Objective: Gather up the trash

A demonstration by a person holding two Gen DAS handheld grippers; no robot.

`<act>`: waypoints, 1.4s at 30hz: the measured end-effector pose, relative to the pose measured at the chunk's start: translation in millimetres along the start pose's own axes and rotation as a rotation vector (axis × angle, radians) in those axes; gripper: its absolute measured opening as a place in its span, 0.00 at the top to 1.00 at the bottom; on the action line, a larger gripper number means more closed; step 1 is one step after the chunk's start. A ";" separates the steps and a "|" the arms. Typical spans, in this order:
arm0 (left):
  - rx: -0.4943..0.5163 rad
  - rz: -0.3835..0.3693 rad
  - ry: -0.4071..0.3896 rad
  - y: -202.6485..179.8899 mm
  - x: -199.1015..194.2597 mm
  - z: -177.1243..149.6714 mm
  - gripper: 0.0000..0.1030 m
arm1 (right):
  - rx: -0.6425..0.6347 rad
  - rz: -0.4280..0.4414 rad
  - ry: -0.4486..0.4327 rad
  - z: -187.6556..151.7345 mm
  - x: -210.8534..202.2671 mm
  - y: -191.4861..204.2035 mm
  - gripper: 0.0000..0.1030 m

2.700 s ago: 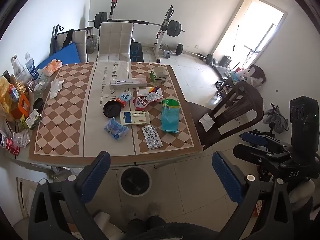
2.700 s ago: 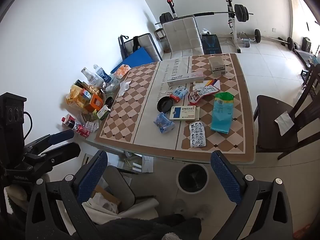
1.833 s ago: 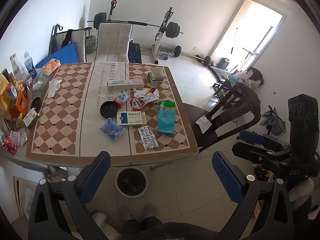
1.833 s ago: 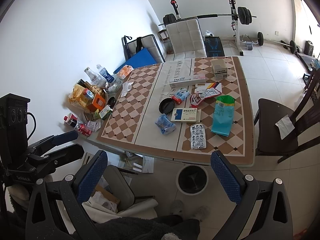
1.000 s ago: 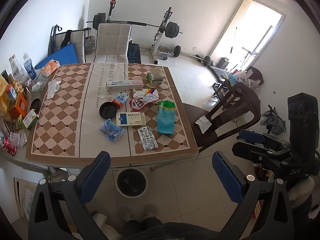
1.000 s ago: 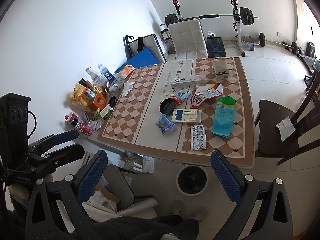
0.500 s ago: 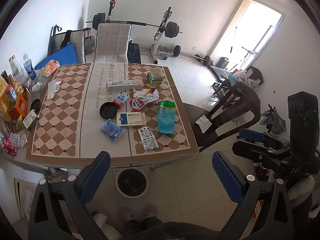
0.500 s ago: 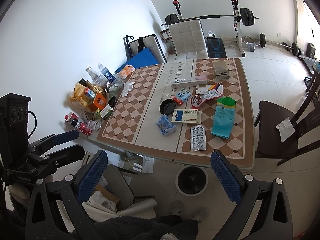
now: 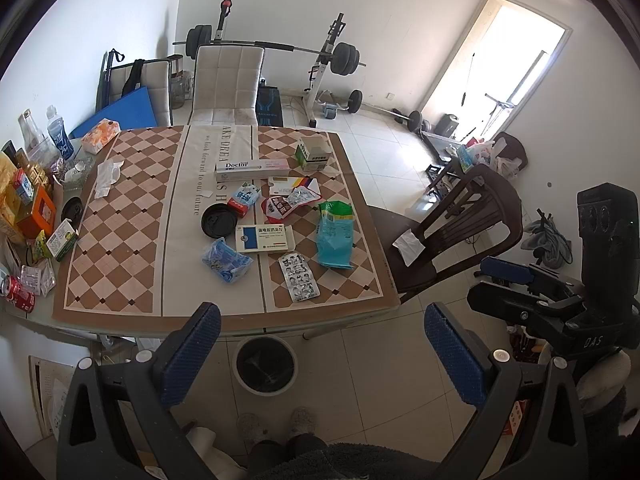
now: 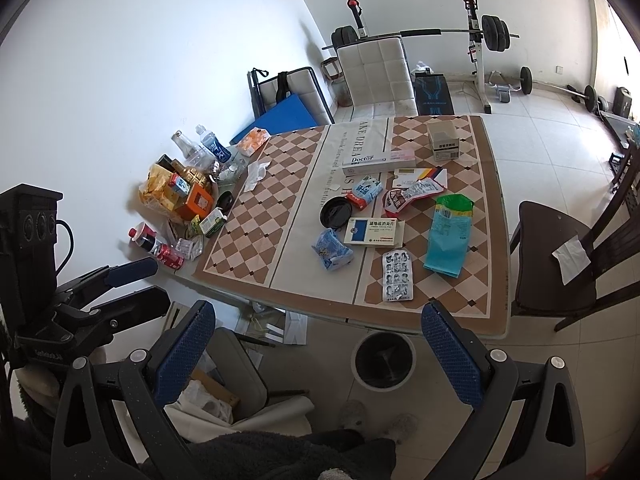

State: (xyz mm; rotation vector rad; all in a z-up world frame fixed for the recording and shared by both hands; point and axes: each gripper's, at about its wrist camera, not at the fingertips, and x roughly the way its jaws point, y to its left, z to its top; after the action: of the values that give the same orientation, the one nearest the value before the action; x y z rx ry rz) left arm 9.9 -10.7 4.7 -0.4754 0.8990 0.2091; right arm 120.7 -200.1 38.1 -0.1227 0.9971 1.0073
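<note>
Left wrist view, left to right. Far left edge of the counter (image 9: 120,240): red soda can (image 9: 16,299), orange box (image 9: 37,213), bottles and cartons crowded together. White crumpled tissue (image 9: 106,176) in the upper left of the checkered cloth. Centre of frame: black round lid (image 9: 218,221), white-and-blue medicine box (image 9: 265,239) just right of it, crumpled blue wrapper (image 9: 225,265) below the lid, long "Doctor" box (image 9: 252,169) above. Right of centre: silver blister pack (image 9: 299,277) near the front edge, teal-and-green pouch (image 9: 335,235) beside it. Dark wooden chair (image 9: 452,236) at the right side of the counter. Lower centre: black trash bin (image 9: 266,365) on the floor, partly under the counter's front edge. Left claw (image 9: 322,354) at the bottom of the frame, fingers spread wide, nothing between them.

Right wrist view: right claw (image 10: 316,354) at the bottom, likewise spread and empty, above the floor. All trash lies on the counter, well apart from both claws.
</note>
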 end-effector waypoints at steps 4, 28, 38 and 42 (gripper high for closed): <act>0.002 -0.005 0.003 -3.4 -1.4 3.2 0.00 | 0.001 0.001 0.000 -1.3 1.9 -0.1 0.00; -0.279 0.457 0.194 133.3 147.6 22.9 0.00 | 0.334 -0.432 0.061 13.3 120.6 -104.8 0.00; -0.790 0.381 0.493 172.1 290.2 8.2 0.00 | 0.382 -0.495 0.316 52.3 300.7 -229.7 0.00; -1.035 0.253 0.523 170.1 332.4 9.9 0.00 | 0.329 -0.497 0.395 68.6 359.7 -253.4 0.00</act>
State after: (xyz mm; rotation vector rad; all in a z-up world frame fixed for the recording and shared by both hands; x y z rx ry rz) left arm 157.2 136.0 -305.5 -1.4206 1.3316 0.8253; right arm 410.6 -75.4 -276.1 -0.2877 1.3936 0.3598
